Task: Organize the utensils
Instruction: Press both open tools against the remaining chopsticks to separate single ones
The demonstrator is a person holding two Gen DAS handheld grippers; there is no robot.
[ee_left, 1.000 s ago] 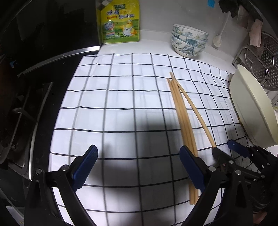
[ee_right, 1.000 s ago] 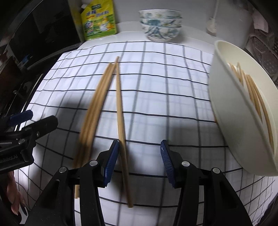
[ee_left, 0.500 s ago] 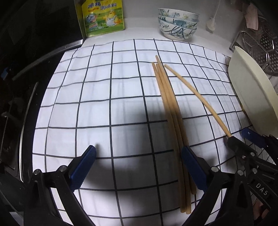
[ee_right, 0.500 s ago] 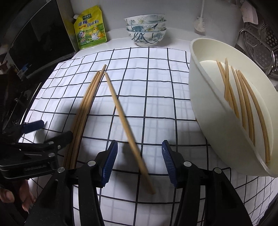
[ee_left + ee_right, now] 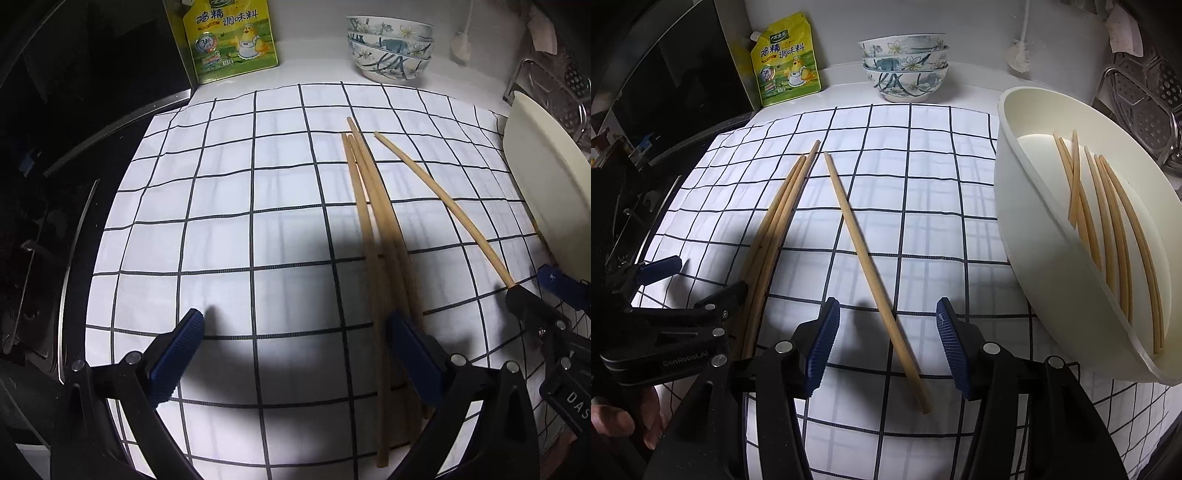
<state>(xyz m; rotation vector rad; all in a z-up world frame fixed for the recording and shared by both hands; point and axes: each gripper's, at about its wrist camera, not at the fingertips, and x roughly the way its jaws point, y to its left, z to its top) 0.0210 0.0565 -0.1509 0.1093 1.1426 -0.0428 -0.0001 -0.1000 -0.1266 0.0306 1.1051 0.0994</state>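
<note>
Beyond the left gripper (image 5: 295, 354), its jaws wide apart and empty, three bundled chopsticks (image 5: 376, 236) run lengthwise past its right pad. From the right wrist, the right gripper (image 5: 886, 343) stands apart, empty; a single chopstick (image 5: 871, 273) lies lengthwise between its pads, nearer this hand.

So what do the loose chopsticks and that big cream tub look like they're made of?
Chopsticks: probably bamboo or light wood, judging by the matte, uniform tan with no gloss. Cream tub: likely plastic, given its smooth, thin, evenly coloured wall with a soft sheen, though glazed ceramic isn't excluded.
</note>
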